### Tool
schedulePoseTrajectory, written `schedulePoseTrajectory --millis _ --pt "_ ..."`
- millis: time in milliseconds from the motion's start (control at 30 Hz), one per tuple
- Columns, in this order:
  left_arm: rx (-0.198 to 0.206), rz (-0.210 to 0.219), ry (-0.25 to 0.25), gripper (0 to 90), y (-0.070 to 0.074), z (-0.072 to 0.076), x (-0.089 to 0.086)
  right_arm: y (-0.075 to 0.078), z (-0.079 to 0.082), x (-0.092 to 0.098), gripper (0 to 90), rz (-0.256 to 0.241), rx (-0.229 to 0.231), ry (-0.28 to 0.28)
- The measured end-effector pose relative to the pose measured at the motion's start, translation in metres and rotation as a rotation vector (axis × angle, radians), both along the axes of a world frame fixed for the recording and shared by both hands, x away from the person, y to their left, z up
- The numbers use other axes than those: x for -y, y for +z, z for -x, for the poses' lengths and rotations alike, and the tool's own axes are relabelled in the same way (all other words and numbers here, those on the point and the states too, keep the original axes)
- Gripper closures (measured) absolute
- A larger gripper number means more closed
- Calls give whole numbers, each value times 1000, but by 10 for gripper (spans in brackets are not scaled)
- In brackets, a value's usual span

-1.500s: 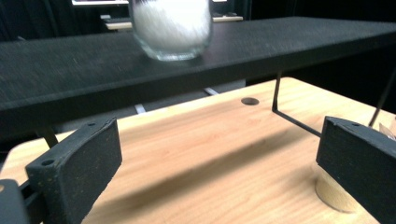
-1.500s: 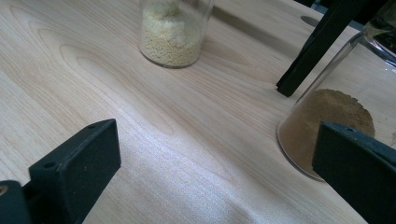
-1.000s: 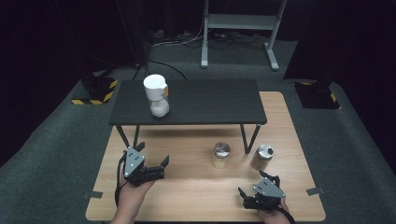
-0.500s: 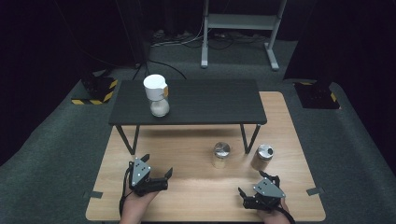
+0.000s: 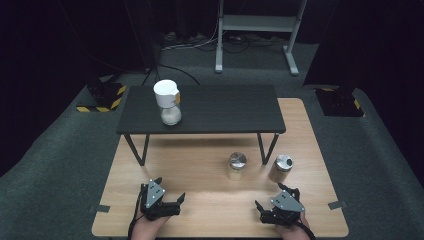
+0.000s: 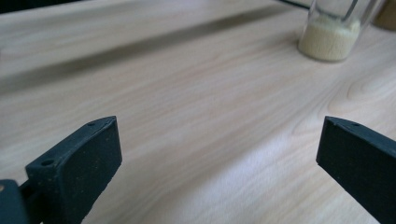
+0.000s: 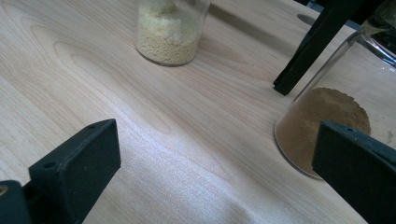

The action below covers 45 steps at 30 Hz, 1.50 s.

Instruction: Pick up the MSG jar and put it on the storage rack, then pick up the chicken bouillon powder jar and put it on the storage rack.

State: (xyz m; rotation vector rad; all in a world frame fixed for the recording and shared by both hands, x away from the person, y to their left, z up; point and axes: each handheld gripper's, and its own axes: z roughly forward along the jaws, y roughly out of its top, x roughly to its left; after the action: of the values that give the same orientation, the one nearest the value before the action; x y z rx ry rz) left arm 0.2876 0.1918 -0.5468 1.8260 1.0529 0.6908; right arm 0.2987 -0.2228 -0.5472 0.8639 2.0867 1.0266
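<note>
Both grippers rest low over the wooden board (image 5: 200,165) near its front edge. My left gripper (image 5: 170,190) is open, jaws wide apart above bare wood (image 6: 201,93), nothing between them. My right gripper (image 5: 272,196) is open as well, empty. A glass jar of pale yellow granules (image 5: 236,166) with a metal lid stands mid-board; it appears far off in the left gripper view (image 6: 331,32) and ahead in the right gripper view (image 7: 170,30). A jar of brown powder (image 5: 281,167) stands just beyond my right gripper, close to its right jaw (image 7: 322,126).
A low black table (image 5: 225,107) spans the back of the board, and one of its legs (image 7: 317,46) comes down between the two jars. A white-capped jar (image 5: 167,102) stands on its left part. Grey carpet surrounds the board; a metal stand (image 5: 255,30) is behind.
My left gripper has drawn back toward the board's front edge and slightly right. The right gripper and the jars have stayed put.
</note>
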Motion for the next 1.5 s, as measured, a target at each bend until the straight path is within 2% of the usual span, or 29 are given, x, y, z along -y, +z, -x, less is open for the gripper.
schedulePoseTrajectory --millis 167,333,400,467,600,867,1067,1233,1367,1500 --pt "-2 -55 -8 3 -1 2 1 0 -1 0 2 5 -7 -5" --pt "-22 -176 -34 6 -2 6 9 0 0 -1 1 10 -6 -3" --pt "-17 -194 -33 7 -2 8 11 0 -1 -1 2 10 -8 -2" --pt "-13 -192 -34 9 -2 9 10 0 -1 -1 2 9 -10 2" --pt "-23 -167 -2 9 -2 9 8 0 0 0 1 4 -4 11" --pt "-30 -154 -31 9 -2 8 6 0 1 0 2 -2 6 2" --pt "-18 -161 -37 9 -2 10 7 1 4 2 2 -41 4 5" --pt "-15 -180 -43 9 -2 10 9 9 7 2 2 -45 25 15" --pt "-11 -175 -43 9 -2 10 8 14 9 -1 2 -52 37 37" --pt "-10 -182 -48 9 -2 11 8 17 10 -4 1 -67 31 45"
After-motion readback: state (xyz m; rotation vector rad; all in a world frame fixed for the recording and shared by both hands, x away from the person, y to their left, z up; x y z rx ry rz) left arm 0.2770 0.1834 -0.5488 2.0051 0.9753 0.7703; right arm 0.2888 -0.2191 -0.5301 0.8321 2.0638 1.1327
